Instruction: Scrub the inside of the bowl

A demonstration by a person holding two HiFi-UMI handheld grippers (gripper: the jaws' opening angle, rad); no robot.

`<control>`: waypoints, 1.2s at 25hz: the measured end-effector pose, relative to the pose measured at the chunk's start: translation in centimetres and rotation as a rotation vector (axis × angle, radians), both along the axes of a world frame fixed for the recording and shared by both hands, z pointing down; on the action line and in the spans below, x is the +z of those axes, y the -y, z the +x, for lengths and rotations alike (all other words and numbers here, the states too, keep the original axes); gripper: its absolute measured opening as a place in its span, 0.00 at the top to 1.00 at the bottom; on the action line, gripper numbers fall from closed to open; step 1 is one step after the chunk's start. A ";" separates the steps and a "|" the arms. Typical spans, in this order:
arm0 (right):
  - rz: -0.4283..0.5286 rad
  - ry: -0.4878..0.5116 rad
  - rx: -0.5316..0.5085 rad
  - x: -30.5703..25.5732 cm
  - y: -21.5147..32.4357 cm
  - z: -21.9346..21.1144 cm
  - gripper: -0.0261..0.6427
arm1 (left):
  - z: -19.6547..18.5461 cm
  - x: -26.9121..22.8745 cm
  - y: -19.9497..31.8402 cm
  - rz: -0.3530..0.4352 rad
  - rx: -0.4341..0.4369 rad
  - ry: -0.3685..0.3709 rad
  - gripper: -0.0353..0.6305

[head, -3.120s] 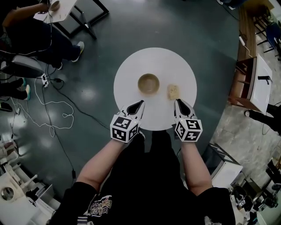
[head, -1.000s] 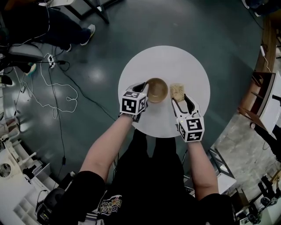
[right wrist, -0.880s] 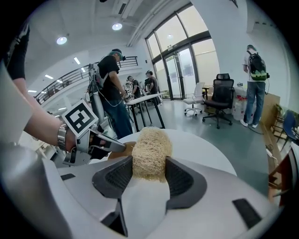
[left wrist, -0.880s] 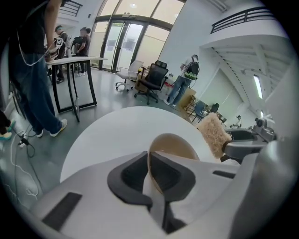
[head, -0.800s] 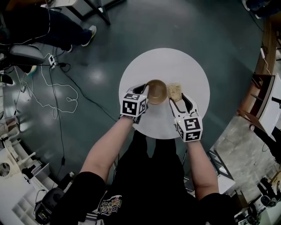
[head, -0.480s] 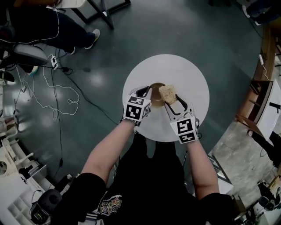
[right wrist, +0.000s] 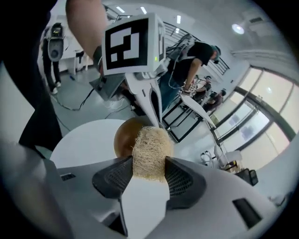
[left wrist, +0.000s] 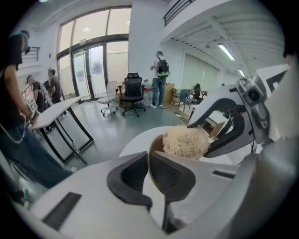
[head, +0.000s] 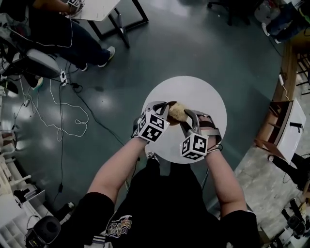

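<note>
My left gripper (head: 161, 107) is shut on the rim of the brown bowl (right wrist: 122, 137) and holds it tilted above the white round table (head: 206, 97). In the left gripper view the thin rim (left wrist: 156, 141) runs between the pads of the left gripper (left wrist: 148, 175). The right gripper (head: 190, 117) is shut on a pale fibrous sponge (head: 178, 111), which sits at the bowl's mouth. In the right gripper view the sponge (right wrist: 149, 151) fills the gap of the right gripper (right wrist: 149, 178), with the bowl just behind it. Most of the bowl is hidden in the head view.
The table stands alone on a grey floor. People sit at a desk (head: 99, 8) at the upper left, with cables (head: 63, 111) trailing over the floor. A wooden shelf (head: 286, 126) stands at the right. An office chair (left wrist: 133, 91) and a standing person (left wrist: 161, 74) are far off.
Both grippers have risen. The left one has lifted and tilted the bowl off the table. The right one has picked the sponge off the table and brought it left to the bowl's mouth.
</note>
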State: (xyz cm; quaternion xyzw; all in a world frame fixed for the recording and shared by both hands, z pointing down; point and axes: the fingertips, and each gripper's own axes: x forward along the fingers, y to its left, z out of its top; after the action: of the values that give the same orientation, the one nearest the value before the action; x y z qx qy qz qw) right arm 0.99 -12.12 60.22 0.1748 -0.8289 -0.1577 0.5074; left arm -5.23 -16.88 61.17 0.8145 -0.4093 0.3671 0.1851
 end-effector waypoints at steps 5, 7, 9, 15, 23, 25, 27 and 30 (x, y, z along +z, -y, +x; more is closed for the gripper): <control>0.087 -0.148 -0.190 -1.0 -0.8 -2.0 0.63 | -0.9 -2.0 -0.5 0.060 0.121 0.124 0.91; 0.102 -0.189 -0.249 -1.0 -1.3 -2.7 0.63 | -1.2 -2.7 -0.8 0.070 0.139 0.125 0.91; 0.123 -0.225 -0.276 -1.1 -1.3 -3.2 0.63 | -1.2 -3.5 -1.0 0.097 0.172 0.151 0.91; 0.106 -0.221 -0.155 -2.0 -1.0 -4.4 0.63 | -2.2 -5.2 -1.3 0.172 0.210 0.194 0.91; -0.019 -0.152 0.067 -3.1 -2.4 -4.7 0.63 | -4.2 -7.2 -1.2 0.213 0.057 0.089 0.91; -0.029 -0.140 0.100 -3.3 -2.9 -4.7 0.63 | -4.8 -7.3 -1.4 0.203 0.018 0.055 0.91; -0.033 -0.140 0.118 -3.3 -3.6 -4.7 0.63 | -5.2 -7.3 -1.8 0.190 -0.013 0.028 0.91; -0.029 -0.153 0.119 -3.2 -4.6 -4.5 0.63 | -5.1 -7.1 -2.2 0.177 -0.038 0.002 0.91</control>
State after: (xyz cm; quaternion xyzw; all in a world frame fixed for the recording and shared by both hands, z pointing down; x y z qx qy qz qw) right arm -3.46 -7.51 56.99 0.2040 -0.7780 -0.1282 0.5802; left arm -10.31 -14.71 54.04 0.8194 -0.4559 0.3265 0.1189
